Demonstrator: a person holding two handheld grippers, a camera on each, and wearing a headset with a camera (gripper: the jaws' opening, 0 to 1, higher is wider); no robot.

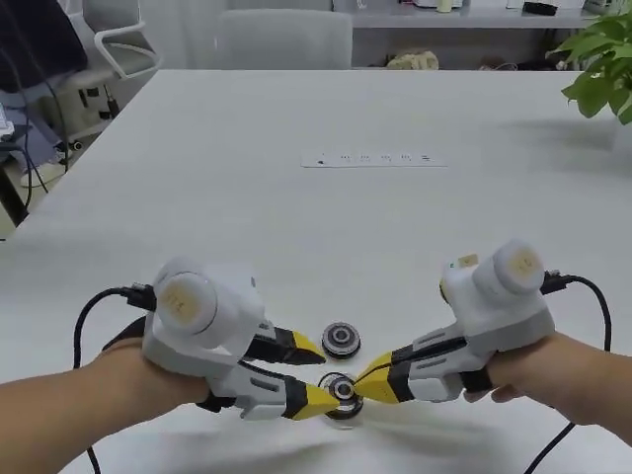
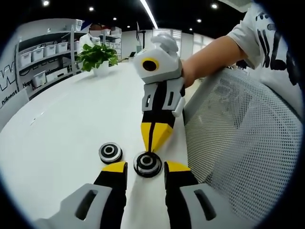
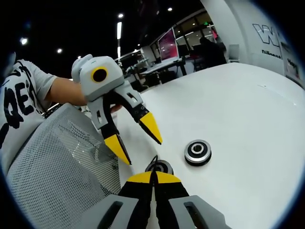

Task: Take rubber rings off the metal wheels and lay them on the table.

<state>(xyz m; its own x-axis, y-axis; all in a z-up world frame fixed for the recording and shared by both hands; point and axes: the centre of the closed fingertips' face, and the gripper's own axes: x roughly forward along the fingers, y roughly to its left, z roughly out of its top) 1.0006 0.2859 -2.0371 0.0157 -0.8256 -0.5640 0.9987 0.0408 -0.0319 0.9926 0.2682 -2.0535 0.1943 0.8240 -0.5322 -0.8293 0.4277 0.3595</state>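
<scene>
Near wheel [image 1: 342,391] sits on the table [image 1: 375,217] at bottom centre of the head view, between the two sets of yellow tips. Second wheel [image 1: 341,338] lies just above it in the frame, a little apart and untouched. Both appear to carry their dark rubber ring [image 2: 148,174]; no loose ring is visible on the table, so I judge the task is at its first removal.

Your left gripper [image 1: 316,373] has its claw spread. In the left gripper view the two tips flank the near wheel on either side without visibly squeezing it. Likely purpose: a fence to keep the wheel from sliding while the other tool works.

Your right gripper [image 1: 367,383] has its tips pressed together to a point, set against the wheel's rim on the opposite side. I cannot tell whether a lip of rubber is caught between them. A closed point suits prying under the band.

Risk, as a judgement: the wheel may skid or tip if you lever before the left claw bears on it.
</scene>
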